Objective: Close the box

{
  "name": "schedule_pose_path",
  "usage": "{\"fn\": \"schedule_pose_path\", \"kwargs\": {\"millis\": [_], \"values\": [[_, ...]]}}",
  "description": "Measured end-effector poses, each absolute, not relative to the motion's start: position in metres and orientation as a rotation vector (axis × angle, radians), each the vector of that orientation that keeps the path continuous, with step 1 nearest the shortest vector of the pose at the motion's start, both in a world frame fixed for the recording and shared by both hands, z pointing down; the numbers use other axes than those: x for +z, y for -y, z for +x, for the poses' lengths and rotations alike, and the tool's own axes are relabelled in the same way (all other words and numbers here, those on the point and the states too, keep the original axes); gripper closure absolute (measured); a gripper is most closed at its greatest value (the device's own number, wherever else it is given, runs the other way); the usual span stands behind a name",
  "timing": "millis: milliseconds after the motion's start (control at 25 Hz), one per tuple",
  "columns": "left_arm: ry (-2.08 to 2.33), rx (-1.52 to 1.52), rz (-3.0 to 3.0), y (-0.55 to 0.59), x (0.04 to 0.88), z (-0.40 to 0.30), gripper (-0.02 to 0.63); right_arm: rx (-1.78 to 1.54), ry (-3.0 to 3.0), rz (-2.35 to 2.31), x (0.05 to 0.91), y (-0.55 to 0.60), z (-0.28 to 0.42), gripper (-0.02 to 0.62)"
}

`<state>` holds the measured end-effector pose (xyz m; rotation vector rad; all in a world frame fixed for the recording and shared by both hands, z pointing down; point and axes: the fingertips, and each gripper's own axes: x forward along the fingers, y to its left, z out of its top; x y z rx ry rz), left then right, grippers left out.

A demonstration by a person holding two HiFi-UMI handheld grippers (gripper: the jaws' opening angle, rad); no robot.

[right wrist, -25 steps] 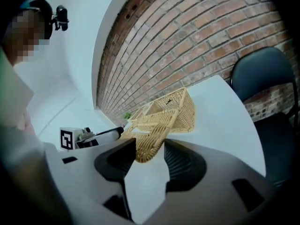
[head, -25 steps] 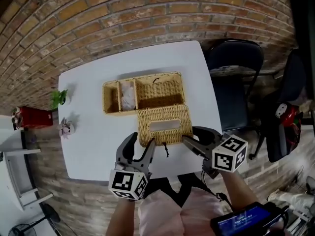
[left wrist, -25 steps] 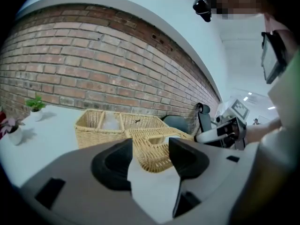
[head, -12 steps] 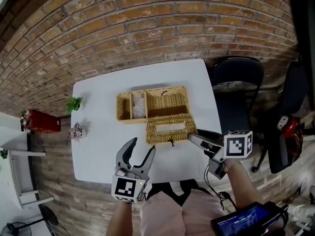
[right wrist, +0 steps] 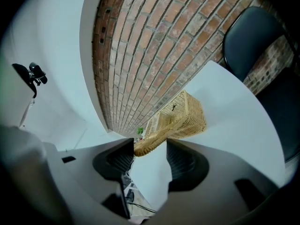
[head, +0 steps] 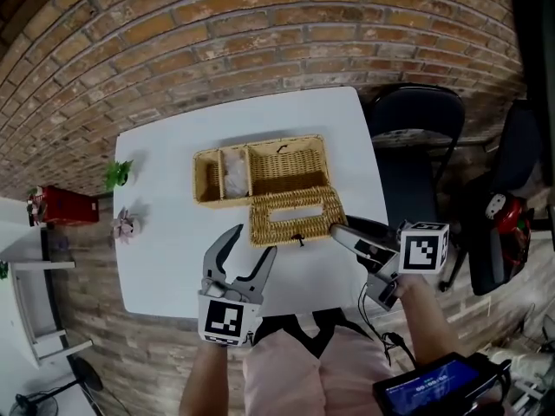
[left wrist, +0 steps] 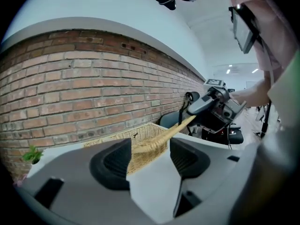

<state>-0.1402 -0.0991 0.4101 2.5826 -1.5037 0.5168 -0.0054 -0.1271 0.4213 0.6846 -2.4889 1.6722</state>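
A wicker box (head: 260,170) with compartments stands open on the white table (head: 165,258). Its lid (head: 295,217) lies folded toward me. My left gripper (head: 251,243) is at the lid's near left corner. Its jaws are opening, and the lid's edge (left wrist: 159,137) shows in the gap without touching the pads. My right gripper (head: 340,230) is at the lid's near right corner. In the right gripper view its jaws (right wrist: 150,149) stand wide with the lid's rim (right wrist: 151,143) between them, close to the left pad and not squeezed. The box body (right wrist: 185,114) lies beyond.
A black chair (head: 412,137) stands right of the table. A small green plant (head: 119,173) and a pink ornament (head: 123,226) sit by the table's left edge, a red item (head: 65,206) beyond it. Brick paving surrounds the table. A dark screen (head: 425,388) hangs at my lower right.
The head view has swung, so the table sits differently in frame. Both grippers stay at the lid's near edge; the right one has shifted slightly to the right corner.
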Motion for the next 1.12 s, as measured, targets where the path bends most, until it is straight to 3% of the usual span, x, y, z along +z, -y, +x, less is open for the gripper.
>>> {"fn": "schedule_pose_path", "kwargs": {"millis": [160, 400, 560, 920, 1120], "values": [[1.525, 0.467, 2.594, 0.104, 0.402, -0.141, 0.344, 1.501, 2.608, 0.685, 0.409, 0.128, 0.009, 0.325], [1.522, 0.423, 2.548, 0.107, 0.4, -0.141, 0.344, 0.458, 2.611, 0.744, 0.411, 0.128, 0.026, 0.353], [1.514, 0.434, 2.55, 0.107, 0.4, -0.141, 0.344, 0.05, 2.582, 0.653, 0.404, 0.125, 0.009, 0.383], [1.516, 0.348, 2.526, 0.116, 0.391, -0.143, 0.344, -0.151, 2.616, 0.59, 0.394, 0.123, -0.012, 0.469], [1.53, 0.258, 2.501, 0.122, 0.378, -0.149, 0.344, -0.153, 2.659, 0.644, 0.382, 0.137, -0.016, 0.483]]}}
